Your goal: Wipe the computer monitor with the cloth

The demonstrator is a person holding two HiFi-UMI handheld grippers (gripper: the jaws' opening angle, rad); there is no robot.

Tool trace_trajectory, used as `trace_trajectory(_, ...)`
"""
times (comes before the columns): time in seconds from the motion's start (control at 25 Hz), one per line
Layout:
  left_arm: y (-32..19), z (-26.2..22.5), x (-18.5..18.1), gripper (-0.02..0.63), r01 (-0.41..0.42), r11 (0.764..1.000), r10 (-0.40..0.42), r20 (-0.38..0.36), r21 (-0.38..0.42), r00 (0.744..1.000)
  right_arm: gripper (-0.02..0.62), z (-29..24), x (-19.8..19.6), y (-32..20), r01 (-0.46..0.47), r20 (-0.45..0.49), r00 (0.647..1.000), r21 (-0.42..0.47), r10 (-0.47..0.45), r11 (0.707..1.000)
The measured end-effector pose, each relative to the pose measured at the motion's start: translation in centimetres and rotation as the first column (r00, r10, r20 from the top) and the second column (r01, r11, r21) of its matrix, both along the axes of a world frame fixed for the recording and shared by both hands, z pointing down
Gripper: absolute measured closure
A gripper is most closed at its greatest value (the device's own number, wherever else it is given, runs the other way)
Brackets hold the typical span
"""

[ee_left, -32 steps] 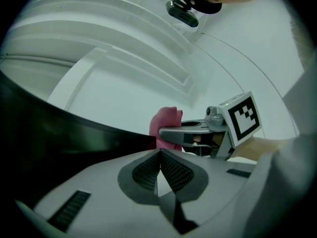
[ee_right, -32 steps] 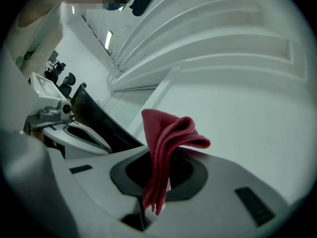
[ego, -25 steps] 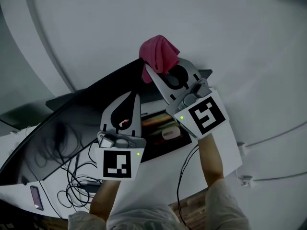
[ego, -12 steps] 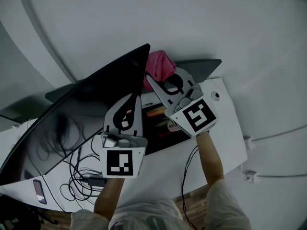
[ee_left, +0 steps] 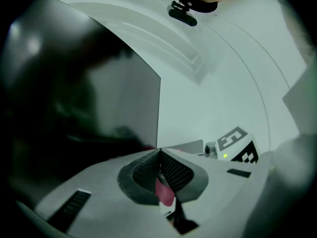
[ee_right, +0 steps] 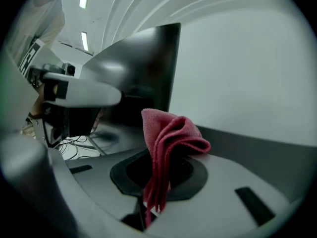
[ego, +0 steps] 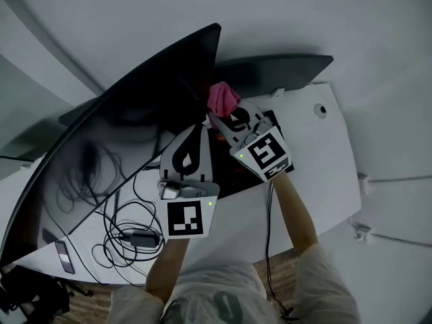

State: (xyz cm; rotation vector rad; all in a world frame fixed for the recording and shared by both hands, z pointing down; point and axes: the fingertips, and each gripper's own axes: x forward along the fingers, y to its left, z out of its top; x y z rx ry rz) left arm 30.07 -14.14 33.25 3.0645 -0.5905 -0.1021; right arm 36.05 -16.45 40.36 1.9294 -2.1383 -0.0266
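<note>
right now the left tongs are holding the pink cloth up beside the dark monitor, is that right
Not quite. The pink folded microfibre cloth is clamped in the right tongs, not the left, as the right gripper view shows. The left tongs are shut together without it. The cloth is indeed up beside the dark flat computer monitor.
</note>
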Motion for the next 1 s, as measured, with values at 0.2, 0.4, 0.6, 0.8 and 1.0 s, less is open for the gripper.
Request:
trace_trajectory(0.2, 0.3, 2.2, 0.0, 0.591, 0.003, 1.0, -0.002, 0.03, -0.021, 1.0, 0.541, 5.7, 0.1, 0.0, -0.008, 0.071, 0.997, -0.095, 0.015, 0.995)
trace_trajectory(0.4, -0.1, 3.9, -0.3, 0.591, 0.007, 0.999, -0.004, 0.059, -0.05, 0.998, 0.541, 9.2, 0.3, -0.3, -0.009, 0.083, 0.996, -0.161, 0.023, 0.987)
trace_trajectory(0.6, -0.4, 4.8, -0.7, 0.591, 0.01, 0.998, -0.005, 0.076, -0.064, 0.997, 0.541, 10.7, 0.2, -0.4, -0.014, 0.095, 0.995, -0.189, 0.033, 0.982)
trace_trajectory(0.8, -0.9, 5.7, -0.3, 0.591, 0.006, 0.997, 0.0, 0.088, -0.072, 0.996, 0.541, 11.9, 0.3, -0.2, -0.018, 0.112, 0.993, -0.204, 0.042, 0.979)
trace_trajectory(1.0, -1.5, 6.7, 0.0, 0.591, 0.014, 0.997, -0.006, 0.099, -0.081, 0.995, 0.541, 12.3, 0.2, -0.5, 0.003, 0.117, 0.993, -0.209, 0.022, 0.978)
